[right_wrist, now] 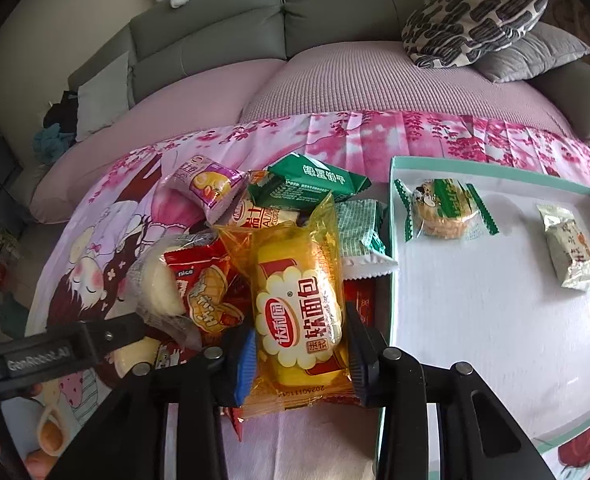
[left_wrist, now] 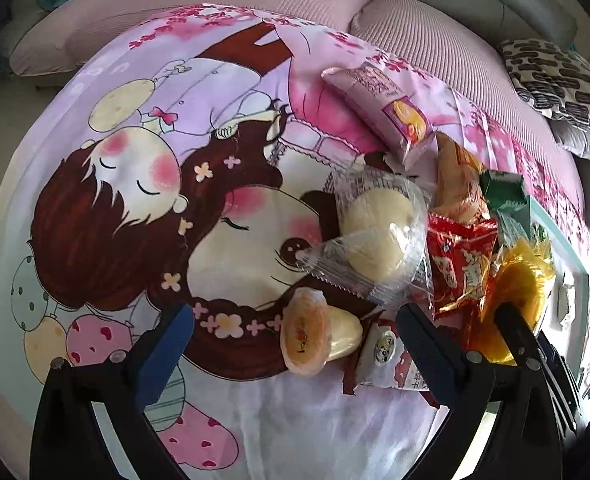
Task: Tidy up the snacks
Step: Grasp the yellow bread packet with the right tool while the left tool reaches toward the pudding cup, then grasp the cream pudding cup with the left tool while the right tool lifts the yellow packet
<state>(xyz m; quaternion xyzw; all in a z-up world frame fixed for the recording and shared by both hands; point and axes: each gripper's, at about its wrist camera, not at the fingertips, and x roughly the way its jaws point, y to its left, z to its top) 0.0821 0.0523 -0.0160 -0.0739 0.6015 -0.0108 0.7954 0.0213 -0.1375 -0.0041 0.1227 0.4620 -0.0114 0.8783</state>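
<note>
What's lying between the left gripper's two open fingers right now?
In the left wrist view, the left gripper stands open over a small orange jelly cup and a pale yellow wrapped cake on the cartoon-print cloth.

Yellow bread packet (right_wrist: 299, 304): glossy, translucent plastic film, crinkled at the seams. Clear bun wrappers (left_wrist: 379, 240): thin, shiny plastic. Green biscuit packet (right_wrist: 315, 188): glossy printed film. Tray (right_wrist: 495, 320): matt white floor, card-like teal rim. Printed sheet (left_wrist: 135, 208): smooth matt cloth. Sofa cushion (right_wrist: 375, 80): ribbed pink fabric. Jaws: matt black plastic with blue pads (right_wrist: 247, 360).
</note>
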